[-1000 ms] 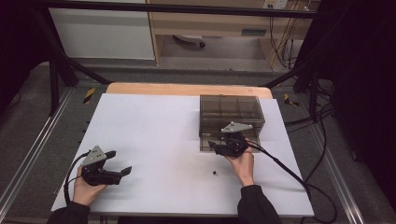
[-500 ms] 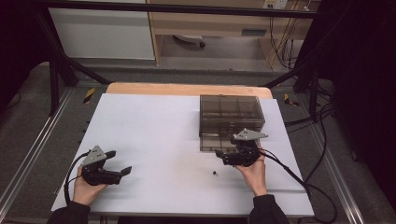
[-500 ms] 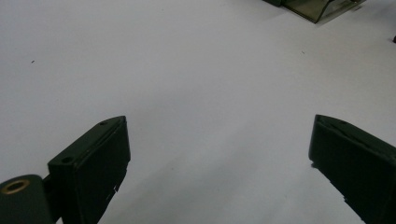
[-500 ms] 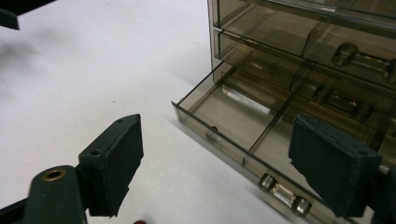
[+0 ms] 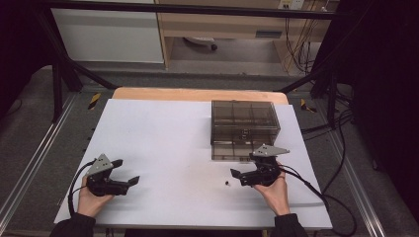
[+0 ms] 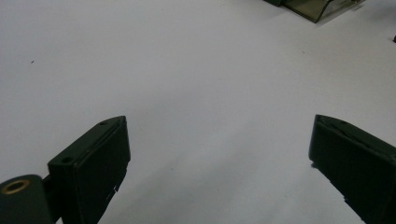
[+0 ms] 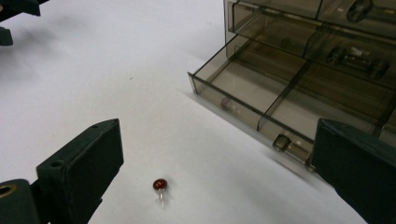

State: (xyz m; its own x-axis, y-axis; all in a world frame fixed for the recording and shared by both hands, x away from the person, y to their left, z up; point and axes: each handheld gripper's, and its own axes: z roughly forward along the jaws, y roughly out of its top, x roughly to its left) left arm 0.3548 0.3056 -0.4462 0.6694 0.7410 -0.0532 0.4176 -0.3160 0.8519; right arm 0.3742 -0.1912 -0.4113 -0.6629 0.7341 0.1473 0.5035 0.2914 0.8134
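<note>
A smoky see-through drawer box (image 5: 244, 121) stands at the back right of the white table top (image 5: 168, 133), its bottom drawer (image 7: 252, 88) pulled out. On the table in front of the drawer lies a small red two-legged part (image 7: 160, 185), also visible in the high view (image 5: 227, 183). My right gripper (image 5: 238, 177) sits just right of that part and in front of the drawer. Its jaws have just been opening and now stand wide, with nothing gripped (image 7: 217, 140). My left gripper (image 5: 127, 171) rests at the front left, open over bare table (image 6: 219, 135).
The open drawer's front compartments hold small glass tube parts (image 7: 289, 144). Other parts lie in the upper drawers (image 7: 355, 58). A wooden strip (image 5: 197, 94) borders the table's far edge. Each gripper trails a cable (image 5: 316, 192) toward the front edge.
My right hand has drawn back from the drawer front, to the right and toward me, and its jaws have spread apart. The left hand and the red part have stayed put.
</note>
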